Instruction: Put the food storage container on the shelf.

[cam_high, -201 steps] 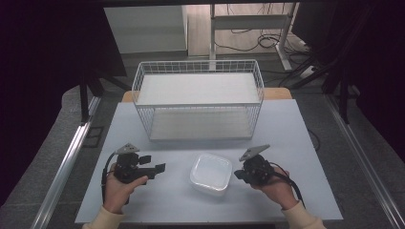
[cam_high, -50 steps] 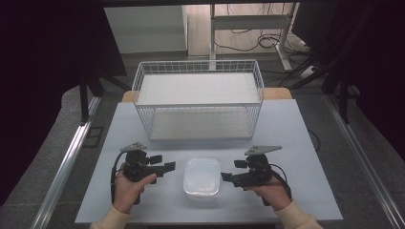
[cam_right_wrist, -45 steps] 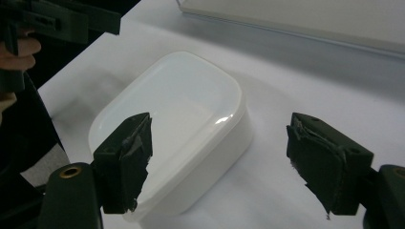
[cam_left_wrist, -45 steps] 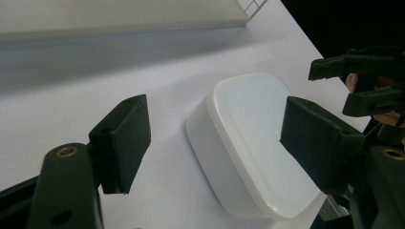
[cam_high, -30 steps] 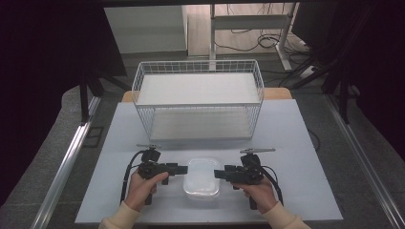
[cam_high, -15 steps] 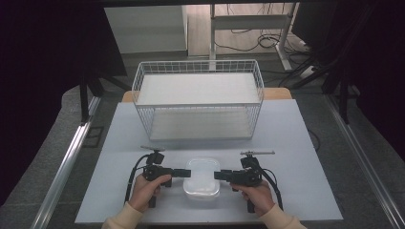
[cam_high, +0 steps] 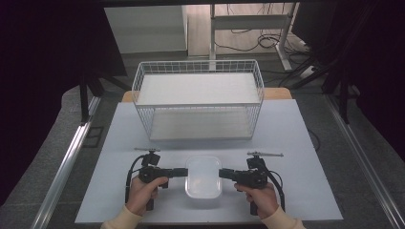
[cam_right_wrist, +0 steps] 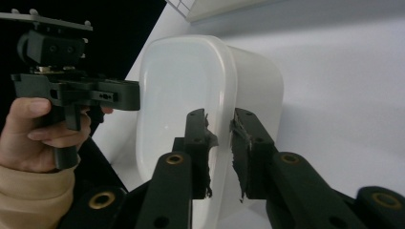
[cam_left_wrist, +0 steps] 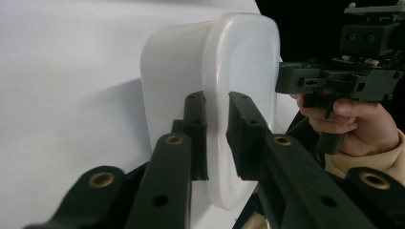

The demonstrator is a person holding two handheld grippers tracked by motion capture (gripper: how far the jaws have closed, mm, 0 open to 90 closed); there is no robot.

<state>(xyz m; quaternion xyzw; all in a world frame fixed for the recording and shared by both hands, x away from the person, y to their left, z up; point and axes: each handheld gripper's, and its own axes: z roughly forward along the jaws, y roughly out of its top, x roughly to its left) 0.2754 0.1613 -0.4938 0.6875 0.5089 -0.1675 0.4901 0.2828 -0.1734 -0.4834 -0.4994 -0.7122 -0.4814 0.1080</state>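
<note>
- While both hands sit at the near edge of the pale grey counter (cam_high: 296,129), the translucent white rectangular plastic container (cam_high: 203,175) lies between the two grippers, lid side up, near the front centre.
- Left gripper (cam_high: 184,171) points right at the container's left side; in the left gripper view its black jaws straddle the container rim (cam_left_wrist: 217,143), one jaw on each side, narrow gap, looks pinched on the rim.
- Right gripper (cam_high: 223,173) points left at the container's right side; in the right gripper view its jaws straddle the rim (cam_right_wrist: 222,138) the same way, closed onto it, with worn, ragged pads (cam_right_wrist: 237,138).
- Left hand (cam_high: 142,194) and right hand (cam_high: 260,198) wrap the gripper handles, cream sleeves at the bottom edge.
- The opposite gripper touches or nearly touches the far end of the container in each gripper view.
- White wire mesh basket (cam_high: 258,90) stands at the back of the counter, well apart from the container, open top.
- Container rests on the counter as far as the high view tells; cannot tell if lifted.
</note>
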